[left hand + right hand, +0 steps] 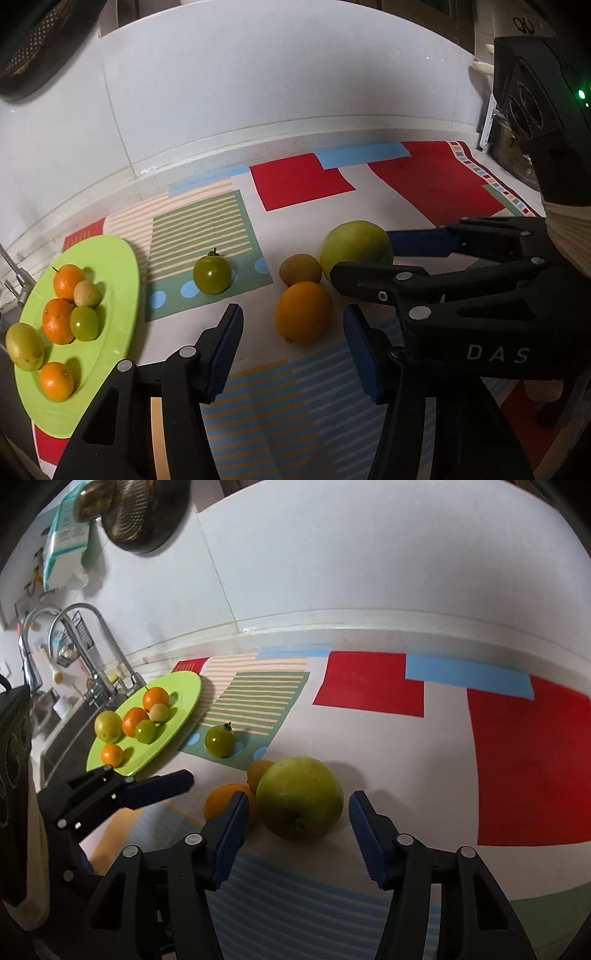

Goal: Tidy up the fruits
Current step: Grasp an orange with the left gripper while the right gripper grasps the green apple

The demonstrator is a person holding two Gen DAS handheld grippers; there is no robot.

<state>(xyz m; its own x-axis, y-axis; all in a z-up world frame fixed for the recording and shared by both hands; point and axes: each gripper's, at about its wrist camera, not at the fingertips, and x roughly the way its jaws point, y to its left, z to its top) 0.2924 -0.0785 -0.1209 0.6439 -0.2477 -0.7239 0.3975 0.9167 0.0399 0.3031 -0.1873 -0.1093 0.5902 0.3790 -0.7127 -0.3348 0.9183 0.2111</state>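
A lime-green plate (110, 258) (184, 690) at the left holds several small fruits: oranges, green ones and a yellow one. On the patterned mat lie a green tomato (212, 275) (219, 741), a small brownish fruit (300, 269) (258, 770), an orange (303, 312) (221, 801) and a large green pomelo-like fruit (356, 245) (299, 801). My left gripper (293, 347) is open just short of the orange. My right gripper (297, 832) is open, its fingers either side of the large green fruit, not touching it; it shows in the left view (369, 254).
A white tiled wall (277, 92) runs behind the mat. A sink with chrome taps (85, 653) lies left of the plate. A dark appliance (517, 147) stands at the right end of the counter.
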